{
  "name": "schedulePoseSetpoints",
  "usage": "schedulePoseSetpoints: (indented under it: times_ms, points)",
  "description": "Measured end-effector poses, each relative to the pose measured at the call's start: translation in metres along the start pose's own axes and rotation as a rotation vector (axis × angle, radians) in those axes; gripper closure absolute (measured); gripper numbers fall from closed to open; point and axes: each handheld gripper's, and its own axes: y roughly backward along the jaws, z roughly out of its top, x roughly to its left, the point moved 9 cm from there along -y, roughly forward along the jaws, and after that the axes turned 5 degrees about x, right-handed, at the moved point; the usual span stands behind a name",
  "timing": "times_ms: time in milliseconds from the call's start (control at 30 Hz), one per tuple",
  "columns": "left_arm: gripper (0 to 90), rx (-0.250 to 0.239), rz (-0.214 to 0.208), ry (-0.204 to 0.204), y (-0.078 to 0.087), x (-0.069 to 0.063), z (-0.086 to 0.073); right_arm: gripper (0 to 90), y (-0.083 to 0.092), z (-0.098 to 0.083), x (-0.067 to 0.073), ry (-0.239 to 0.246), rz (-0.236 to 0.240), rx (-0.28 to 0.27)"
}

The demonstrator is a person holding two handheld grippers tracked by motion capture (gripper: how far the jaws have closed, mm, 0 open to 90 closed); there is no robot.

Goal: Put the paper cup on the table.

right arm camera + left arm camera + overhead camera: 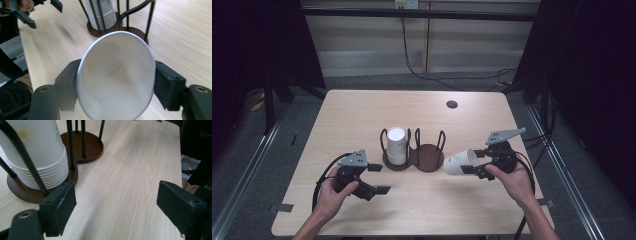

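Observation:
A dark brown two-ring cup holder [428, 159] stands mid-table. Its left ring holds a stack of white paper cups [396, 145], upside down; the flower print on them [40, 152] shows close up, and the stack [103, 15] sits farther off in the right gripper view. The right ring is bare. My right gripper [472, 162] is shut on a single paper cup [458, 163] held on its side just right of the holder, its base toward the holder. Its rim [107, 57] is squeezed oval between the pads [116, 85]. My left gripper [379, 178] stands open in front of the stack, nothing between its jaws [116, 205].
A small round dark hole [452, 104] lies in the tabletop at the far right. The wooden table [362, 110] has bare surface behind and in front of the holder. Cables trail on the floor beyond the far edge.

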Motion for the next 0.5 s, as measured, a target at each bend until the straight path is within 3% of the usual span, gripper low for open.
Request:
schedulePoseSetpoints:
  times_ms: [267, 500]
  points:
    - [16.0, 0.011, -0.009, -0.002, 0.000, -0.001, -0.003, 28.4, -0.003, -0.002, -0.022, -0.024, -0.040, 0.074]
    - [16.0, 0.009, -0.006, 0.014, 0.003, 0.002, -0.006, 27.8, -0.007, 0.000, -0.032, -0.023, -0.077, 0.121]
